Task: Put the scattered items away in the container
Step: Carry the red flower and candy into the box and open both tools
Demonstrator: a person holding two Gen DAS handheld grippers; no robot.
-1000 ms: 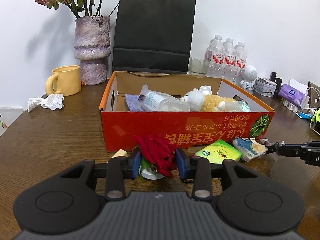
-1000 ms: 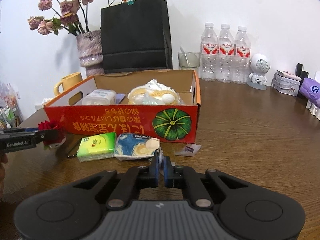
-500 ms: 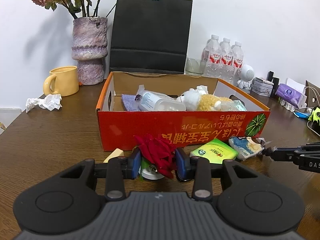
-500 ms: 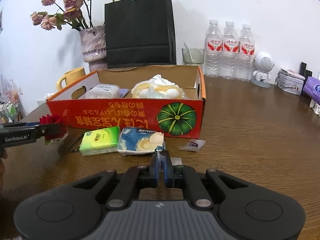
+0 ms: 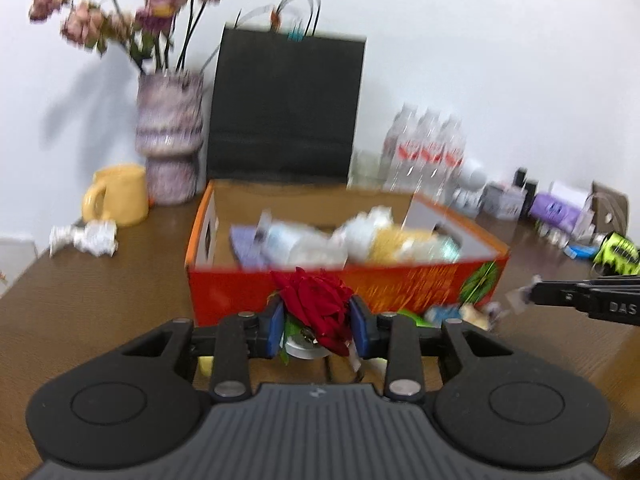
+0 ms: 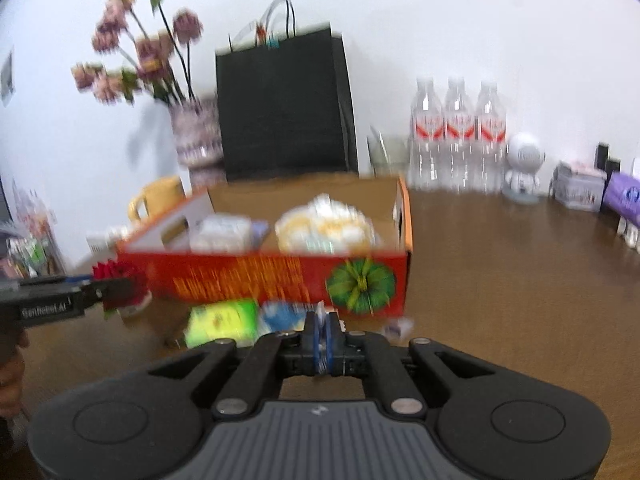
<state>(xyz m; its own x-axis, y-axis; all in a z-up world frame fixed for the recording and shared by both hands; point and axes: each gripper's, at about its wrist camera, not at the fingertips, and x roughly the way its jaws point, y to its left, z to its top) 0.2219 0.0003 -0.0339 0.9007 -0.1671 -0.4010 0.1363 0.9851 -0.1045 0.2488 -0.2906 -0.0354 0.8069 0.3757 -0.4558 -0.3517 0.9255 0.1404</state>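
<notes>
An open orange cardboard box (image 5: 400, 284) (image 6: 256, 276) stands on the wooden table and holds a plush toy, a plastic container and other items. My left gripper (image 5: 316, 322) is shut on a red artificial rose (image 5: 316, 300), lifted in front of the box; the rose shows too in the right wrist view (image 6: 116, 276). My right gripper (image 6: 322, 330) is shut on a thin white packet (image 6: 320, 312), which shows blurred at its tip in the left wrist view (image 5: 518, 296). A green tissue pack (image 6: 222, 320) and a blue-white packet (image 6: 282, 314) lie before the box.
A small purple sachet (image 6: 396, 326) lies by the box's right corner. Behind stand a black paper bag (image 5: 284, 108), a flower vase (image 5: 170, 140), a yellow mug (image 5: 118, 194), water bottles (image 6: 458, 136) and a crumpled tissue (image 5: 86, 236). Small items line the right edge (image 6: 580, 188).
Both grippers have risen with their loads, so the box interior shows more. The views are now motion-blurred. The white packet has left the table.
</notes>
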